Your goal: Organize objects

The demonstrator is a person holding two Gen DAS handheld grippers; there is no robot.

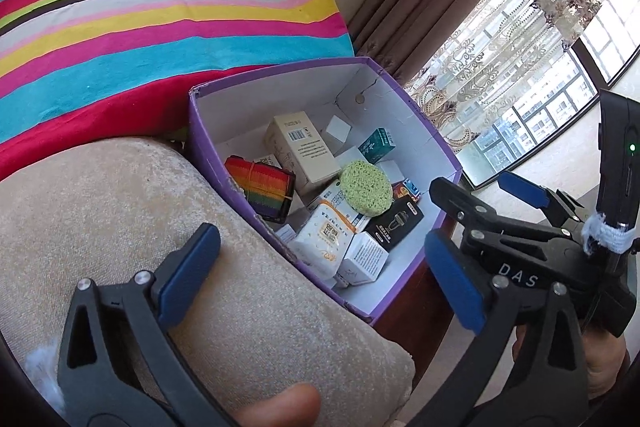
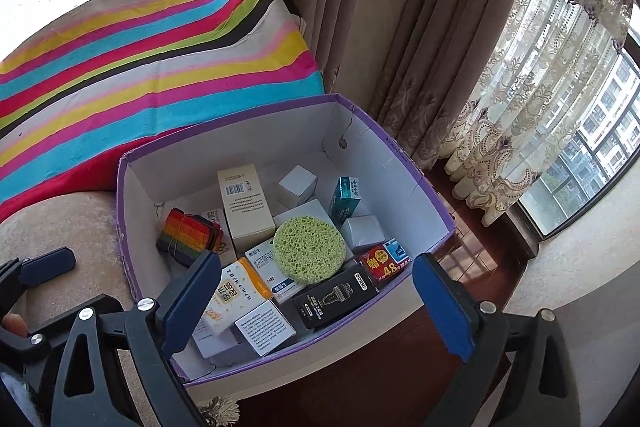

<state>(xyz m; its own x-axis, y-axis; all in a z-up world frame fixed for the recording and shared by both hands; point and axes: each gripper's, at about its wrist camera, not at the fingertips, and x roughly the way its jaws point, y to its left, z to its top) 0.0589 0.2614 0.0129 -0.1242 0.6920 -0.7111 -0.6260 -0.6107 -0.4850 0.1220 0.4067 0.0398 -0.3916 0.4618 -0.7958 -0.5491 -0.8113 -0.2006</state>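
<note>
A purple cardboard box with white inner walls holds several small packets. A round green sponge lies on top of them, with a rainbow striped block, a tall cream carton, a teal carton and a black carton around it. My left gripper is open and empty over the sofa arm beside the box. My right gripper is open and empty above the box's near edge; it also shows in the left wrist view.
The box stands on a dark wooden side table next to a beige sofa arm. A striped rainbow cloth covers the sofa behind. Brown curtains and lace curtains hang before a window at the right.
</note>
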